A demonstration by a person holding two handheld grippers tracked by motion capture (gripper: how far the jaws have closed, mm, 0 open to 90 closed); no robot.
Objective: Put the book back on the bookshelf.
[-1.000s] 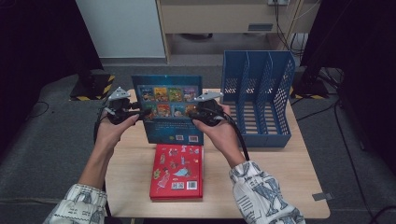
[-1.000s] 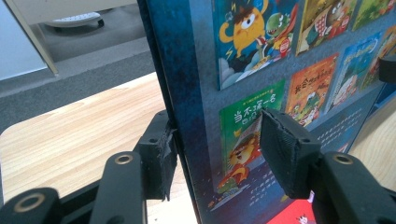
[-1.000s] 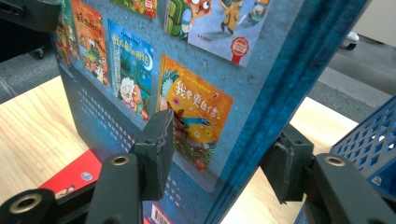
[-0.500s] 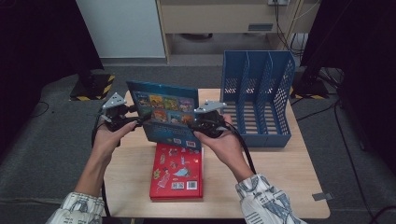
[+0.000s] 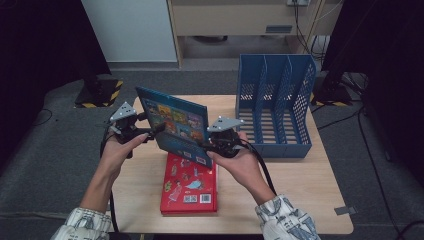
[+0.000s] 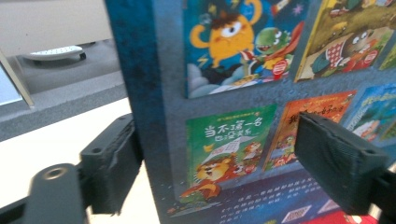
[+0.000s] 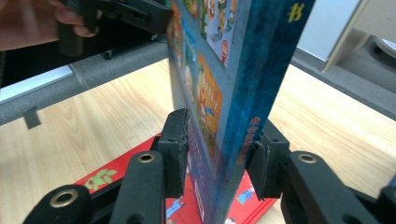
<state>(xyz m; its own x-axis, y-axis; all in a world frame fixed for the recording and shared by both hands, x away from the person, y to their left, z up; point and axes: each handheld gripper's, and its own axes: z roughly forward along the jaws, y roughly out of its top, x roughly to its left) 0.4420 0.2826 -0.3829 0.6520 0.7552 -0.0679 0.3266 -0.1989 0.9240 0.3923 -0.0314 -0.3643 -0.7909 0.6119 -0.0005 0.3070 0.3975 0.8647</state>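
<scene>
Two picture books: a blue picture book (image 5: 175,127) raised upright above the middle of the bench (image 5: 305,190), and a red picture book (image 5: 190,185) lying flat on its near side. One blue file rack (image 5: 275,107) stands at the far right, with three slots. Two grippers: the left gripper (image 5: 152,131) at the blue book's left edge, the right gripper (image 5: 209,146) at its right edge. Two hands, two patterned sleeves.

red book (image 5: 190,184): flat on table (image 5: 310,200) | blue file rack (image 5: 275,112): upright, table's far right
</scene>
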